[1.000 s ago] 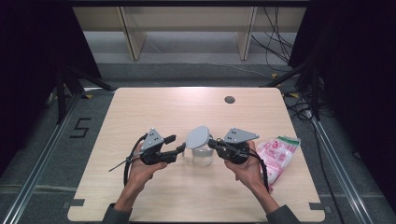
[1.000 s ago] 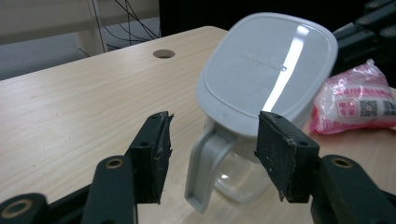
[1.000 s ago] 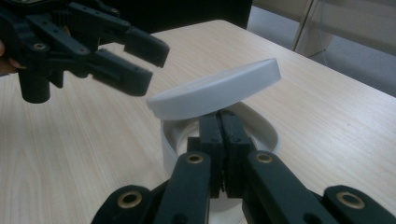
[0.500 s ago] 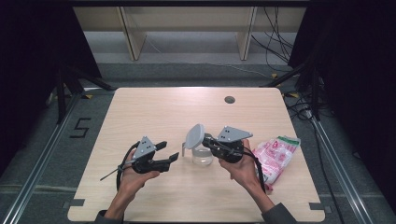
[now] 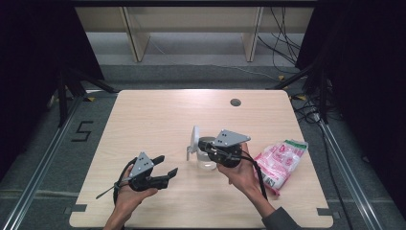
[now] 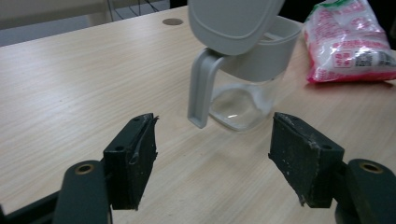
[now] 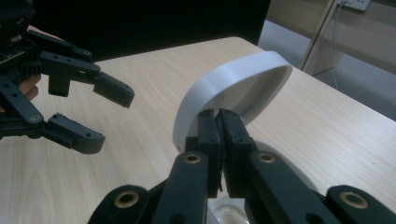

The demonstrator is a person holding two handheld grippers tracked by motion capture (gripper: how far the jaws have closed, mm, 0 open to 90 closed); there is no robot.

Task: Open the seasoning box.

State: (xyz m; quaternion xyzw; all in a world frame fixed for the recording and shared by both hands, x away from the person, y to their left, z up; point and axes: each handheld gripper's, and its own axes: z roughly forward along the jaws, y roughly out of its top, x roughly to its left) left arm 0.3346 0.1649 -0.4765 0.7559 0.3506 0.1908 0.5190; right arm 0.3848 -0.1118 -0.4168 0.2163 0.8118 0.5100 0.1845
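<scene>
Jaws of right gripper [image 7: 220,122] clenched on pitcher lid [image 7: 233,88], tipped up; left gripper [image 6: 212,161] released, just been opening, glass pitcher [image 6: 243,74] straight ahead, handle [image 6: 200,88] nearest, toward desk's near edge.

We see a lab recording bay: a bare wooden table [image 5: 158,120] fenced by black curtains [image 5: 33,52], floor rails [image 5: 43,167], loose cables [image 5: 287,38] and a taped floor number [image 5: 82,130].

pink bag [image 6: 348,42] cut off at top edge; jug base [image 7: 229,212] hidden behind jaws
</scene>
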